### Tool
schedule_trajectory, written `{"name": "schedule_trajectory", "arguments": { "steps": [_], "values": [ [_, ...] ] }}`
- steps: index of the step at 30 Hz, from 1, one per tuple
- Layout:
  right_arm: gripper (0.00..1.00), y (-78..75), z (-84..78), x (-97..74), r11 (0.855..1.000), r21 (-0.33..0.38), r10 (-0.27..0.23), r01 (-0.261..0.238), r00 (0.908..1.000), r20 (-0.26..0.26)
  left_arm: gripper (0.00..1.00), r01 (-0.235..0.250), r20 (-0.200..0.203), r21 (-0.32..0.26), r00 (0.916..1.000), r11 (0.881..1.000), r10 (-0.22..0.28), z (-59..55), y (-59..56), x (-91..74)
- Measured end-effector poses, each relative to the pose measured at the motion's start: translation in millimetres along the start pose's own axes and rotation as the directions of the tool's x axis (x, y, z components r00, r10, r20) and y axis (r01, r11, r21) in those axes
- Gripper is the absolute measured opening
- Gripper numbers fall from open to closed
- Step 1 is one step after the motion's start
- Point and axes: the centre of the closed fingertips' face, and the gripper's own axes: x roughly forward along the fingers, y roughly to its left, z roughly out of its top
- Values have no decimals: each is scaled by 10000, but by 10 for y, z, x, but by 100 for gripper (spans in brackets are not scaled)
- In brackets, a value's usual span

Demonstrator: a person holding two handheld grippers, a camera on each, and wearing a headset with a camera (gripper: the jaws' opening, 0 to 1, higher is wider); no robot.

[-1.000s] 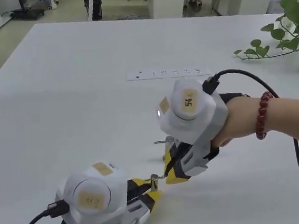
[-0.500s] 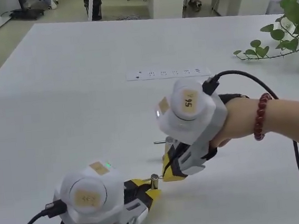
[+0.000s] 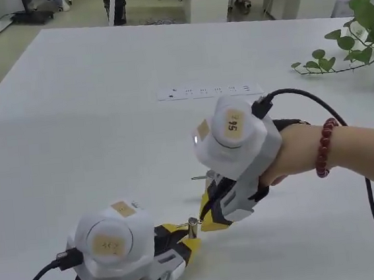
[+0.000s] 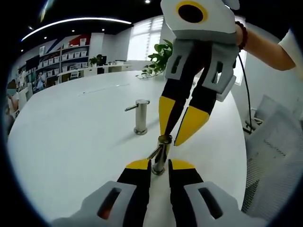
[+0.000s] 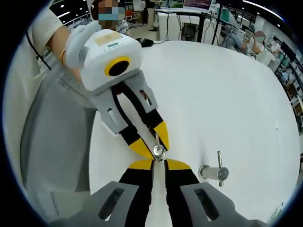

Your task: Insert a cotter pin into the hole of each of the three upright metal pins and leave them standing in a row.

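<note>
The left gripper point(image 4: 160, 165) is pressed together on a short upright metal pin point(image 4: 161, 153), pinching it low on its shaft while its base rests on the white tabletop point(image 3: 106, 121). A thin metal piece point(image 4: 153, 153) juts sideways from just under the pin's head. The right gripper point(image 5: 159, 164) comes down onto the same pin from the far side. Its yellow-tipped jaws are drawn almost together, with only a slim gap, and their ends sit at the pin's head - whether anything thin is caught between them cannot be told. In the head view the two grippers meet tip to tip near the front edge of the tabletop, with the held pin between them. Just behind, a second metal pin point(image 4: 140, 116) stands free and upright with a cotter pin point(image 4: 130, 108) through its upper part, pointing out to one side. Farther back a white power strip point(image 3: 209, 91) lies flat, well apart from the pins, and a leafy plant point(image 3: 357, 34) reaches in at the far right corner. The person's right wrist wears a red bead bracelet point(image 3: 323, 147).
</note>
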Motion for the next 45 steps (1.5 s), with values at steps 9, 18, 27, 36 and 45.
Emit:
{"name": "schedule_trajectory", "arguments": {
  "steps": [9, 18, 27, 36, 45],
  "values": [
    [20, -7, 45, -40, 9991, 412, -142, 112, 9972, 733, 31, -51, -9, -187, 10000, 9998, 51, 27, 36, -58],
    [25, -20, 131, -94, 9934, 1112, -504, 295, 9805, 1900, 52, 171, 219, -434, 9996, 9989, -161, 77, 3, -155],
    [26, 16, 149, -104, 9880, 1505, -764, 353, 9577, 2773, 67, 338, 1018, -217, 9943, 9992, -314, 235, -30, -347],
    [25, 34, 186, -54, 9879, 1495, -893, 407, 9381, 3346, 76, 319, 1423, -286, 9894, 9991, -275, 298, -70, -531],
    [21, 9, 179, 31, 9902, 1345, -835, 373, 9305, 3567, 75, 199, 1515, -84, 9883, 9998, -184, 339, -93, -704]
  ]
}}
